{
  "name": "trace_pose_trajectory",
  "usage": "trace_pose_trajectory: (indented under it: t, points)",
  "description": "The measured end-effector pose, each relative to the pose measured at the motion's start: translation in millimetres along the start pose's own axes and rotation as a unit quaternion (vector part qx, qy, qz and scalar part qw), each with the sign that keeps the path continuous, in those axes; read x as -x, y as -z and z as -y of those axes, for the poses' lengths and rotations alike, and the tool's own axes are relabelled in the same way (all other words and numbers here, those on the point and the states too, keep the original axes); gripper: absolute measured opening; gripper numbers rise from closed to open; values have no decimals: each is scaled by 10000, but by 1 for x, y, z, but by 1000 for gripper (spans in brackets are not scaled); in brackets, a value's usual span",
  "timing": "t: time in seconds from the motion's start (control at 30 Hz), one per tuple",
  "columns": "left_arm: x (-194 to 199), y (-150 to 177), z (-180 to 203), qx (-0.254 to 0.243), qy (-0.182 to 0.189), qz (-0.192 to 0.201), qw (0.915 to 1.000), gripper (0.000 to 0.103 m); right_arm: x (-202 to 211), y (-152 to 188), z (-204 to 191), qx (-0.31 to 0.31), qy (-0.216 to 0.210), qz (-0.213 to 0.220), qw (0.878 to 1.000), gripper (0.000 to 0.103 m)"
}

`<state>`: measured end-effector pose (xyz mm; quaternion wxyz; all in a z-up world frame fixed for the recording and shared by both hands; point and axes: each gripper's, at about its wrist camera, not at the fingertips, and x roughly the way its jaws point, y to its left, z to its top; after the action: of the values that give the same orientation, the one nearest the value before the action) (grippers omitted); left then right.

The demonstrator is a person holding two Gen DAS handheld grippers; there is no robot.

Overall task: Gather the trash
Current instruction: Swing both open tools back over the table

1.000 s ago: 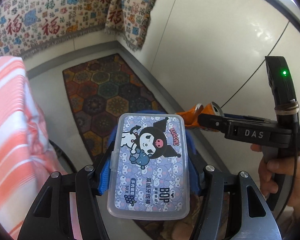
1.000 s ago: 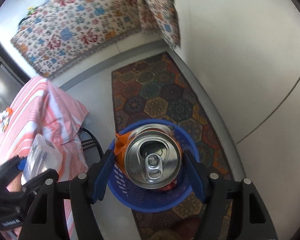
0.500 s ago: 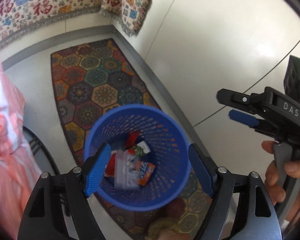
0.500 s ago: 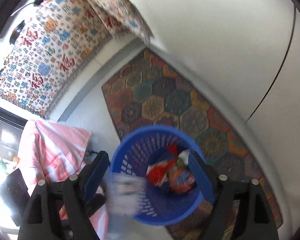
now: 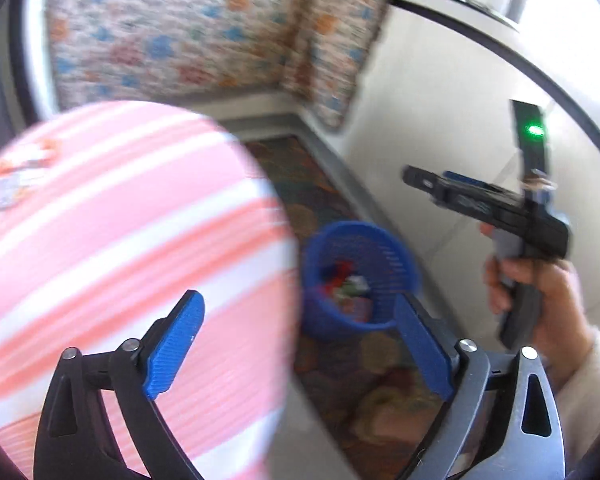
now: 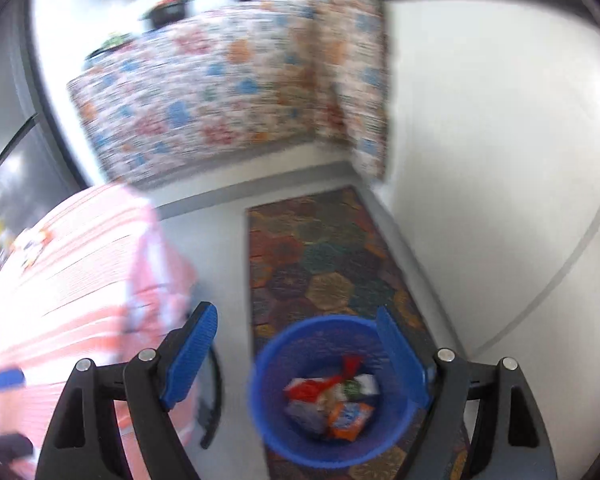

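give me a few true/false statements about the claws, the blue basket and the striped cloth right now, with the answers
1. The left claw is shut on a plastic box. False: its jaws stand wide apart and hold nothing.
2. The blue basket has trash inside it. True: several colourful wrappers lie at its bottom.
3. The right claw is open and empty. True.
4. The blue basket stands on the pink striped cloth. False: it stands on the patterned rug on the floor, beside the cloth-covered table.
5. The right claw is out of the left wrist view. False: it shows at the right of that view, held by a hand.
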<state>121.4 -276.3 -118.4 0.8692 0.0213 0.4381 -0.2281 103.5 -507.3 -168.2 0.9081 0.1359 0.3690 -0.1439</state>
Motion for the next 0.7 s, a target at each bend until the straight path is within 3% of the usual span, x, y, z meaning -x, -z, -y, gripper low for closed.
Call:
trace_pose_trajectory:
  t: [0.13,0.23,0.33,0.47,0.7]
  points:
    - [16,20,-80,510,-739,37,9960,97,18,15,-91,675,-708,43,9952,84]
    - [21,32,-138,844,-1341,103,9873,97,17,31,-158,1076,-1256,-230,9860,84]
    - [19,36,-185,1032,-1699,99,9800,97,6,41,-215,1360,-1573,-502,9768,84]
    - [8,33,-241,1115,-1845,37,9765,97,-9,48,-273,1677,-1634,-707,9696,84]
    - [-18,-14,-300,681,-1434,323,9868,97,-46,64,-325,1938,-1445,-1007,9651,86]
